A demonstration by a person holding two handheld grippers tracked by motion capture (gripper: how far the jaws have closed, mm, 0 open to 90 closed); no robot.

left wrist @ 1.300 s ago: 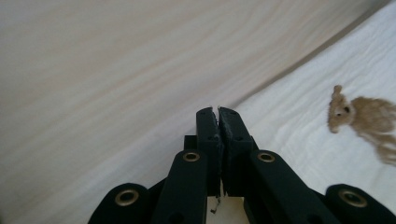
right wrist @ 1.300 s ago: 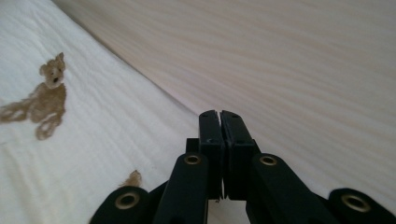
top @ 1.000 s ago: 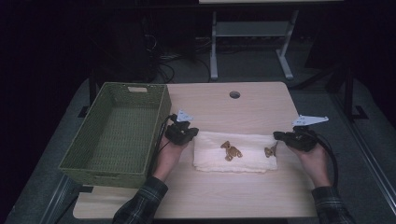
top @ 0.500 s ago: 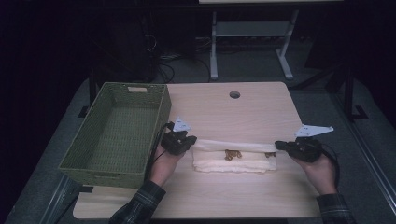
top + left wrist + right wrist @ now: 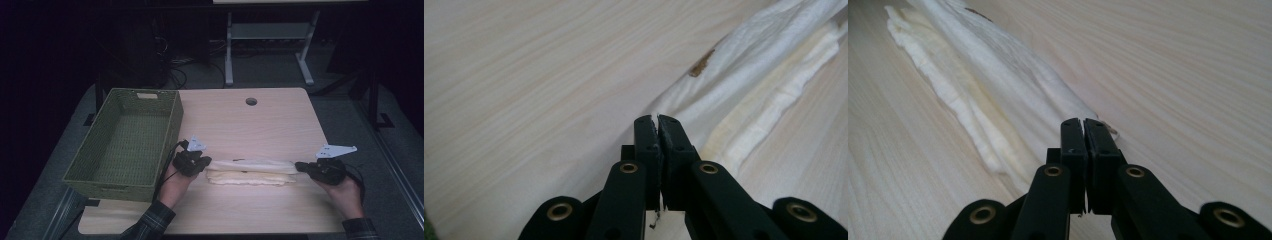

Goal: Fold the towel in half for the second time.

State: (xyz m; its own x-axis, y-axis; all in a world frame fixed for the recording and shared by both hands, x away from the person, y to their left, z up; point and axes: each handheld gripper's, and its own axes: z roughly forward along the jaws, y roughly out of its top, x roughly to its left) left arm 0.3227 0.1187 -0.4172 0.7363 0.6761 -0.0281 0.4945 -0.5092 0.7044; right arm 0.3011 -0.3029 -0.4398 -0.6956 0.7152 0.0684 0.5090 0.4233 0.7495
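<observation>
1. One white cloth [image 5: 250, 171] is stretched between the two pairs of jaws, an end pinched in each.
2. Compared with a second ago, its far edge has been drawn over toward the person, hiding the brown pattern; a fold is judged nearly made.
3. The left gripper [image 5: 201, 164] and right gripper [image 5: 302, 167] are clamped on it.
4. The green basket [image 5: 125, 145] stands beyond the left jaws, on the table [image 5: 250, 125].

No text, label, brand, number or sign can be read anywhere.
</observation>
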